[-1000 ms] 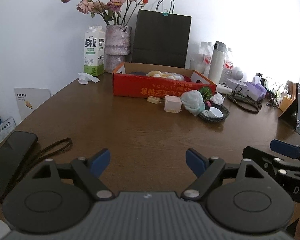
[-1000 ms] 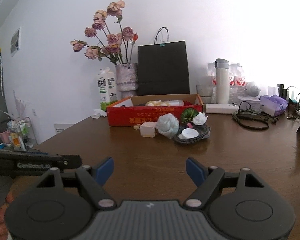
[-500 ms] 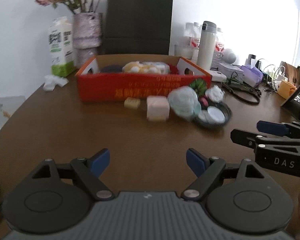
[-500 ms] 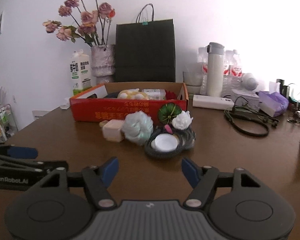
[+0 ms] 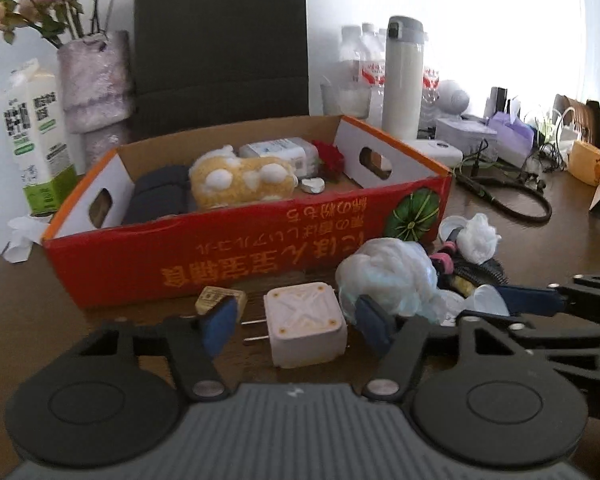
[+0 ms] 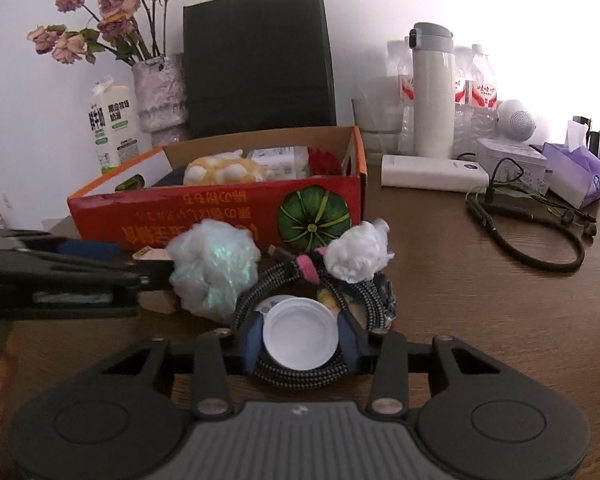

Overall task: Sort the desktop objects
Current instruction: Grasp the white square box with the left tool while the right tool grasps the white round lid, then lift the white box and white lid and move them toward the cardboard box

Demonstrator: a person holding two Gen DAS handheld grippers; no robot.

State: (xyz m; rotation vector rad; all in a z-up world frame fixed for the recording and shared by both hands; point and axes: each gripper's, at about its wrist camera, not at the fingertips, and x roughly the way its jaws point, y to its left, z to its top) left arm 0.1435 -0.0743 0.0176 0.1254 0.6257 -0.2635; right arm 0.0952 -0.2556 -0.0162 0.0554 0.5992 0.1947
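Both grippers have advanced to the red box's [image 5: 260,256] front edge: left gripper [image 5: 296,322] closing around the white charger [image 5: 306,330] with gaps either side, right gripper [image 6: 300,338] closing on the white cap [image 6: 300,336], pads at its rim; bare table [image 6: 480,300] lies rightward.

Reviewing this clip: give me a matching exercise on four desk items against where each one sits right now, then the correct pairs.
Things:
1. white plug adapter
2. white round lid
3. yellow plush toy
4. milk carton

Places:
A. inside the red cardboard box
B. between the fingers of the closing right gripper, on the coiled cable
C. standing left of the box, beside the vase
D. between the fingers of the closing left gripper, on the table

Pairs: 1-D, 2-B, 3-A, 4-C
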